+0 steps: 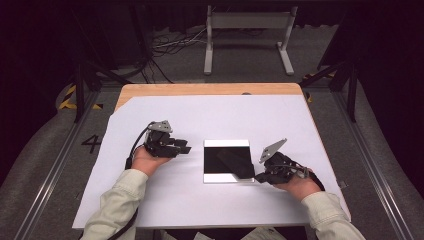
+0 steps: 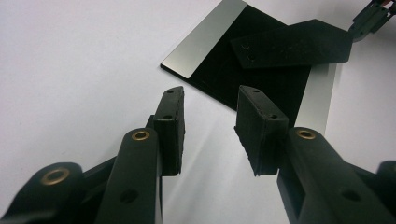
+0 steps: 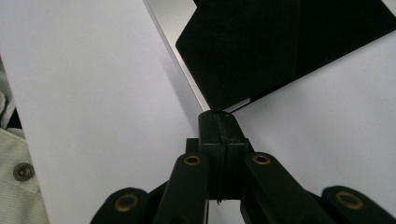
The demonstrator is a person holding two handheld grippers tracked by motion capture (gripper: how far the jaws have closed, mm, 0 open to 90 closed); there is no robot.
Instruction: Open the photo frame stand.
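A square black panel (image 1: 216,156) with pale bands along its far and near edges lies flat on the white sheet. It also shows in the left gripper view (image 2: 219,77) and the right gripper view (image 3: 355,28). A thin black flat piece (image 1: 240,162) (image 2: 294,44) (image 3: 243,46) lies tilted over the panel's right part. My right gripper (image 1: 256,176) (image 3: 218,119) is shut on that piece's near corner, at the panel's near right corner. My left gripper (image 1: 185,148) (image 2: 211,100) stands open just left of the panel, pointing at it, with nothing between its fingers.
The white sheet (image 1: 200,200) covers most of the wooden table (image 1: 200,89). Beyond the table's far edge stand a white metal frame (image 1: 247,22) and loose cables (image 1: 170,42) on the floor. Black rails run along both sides.
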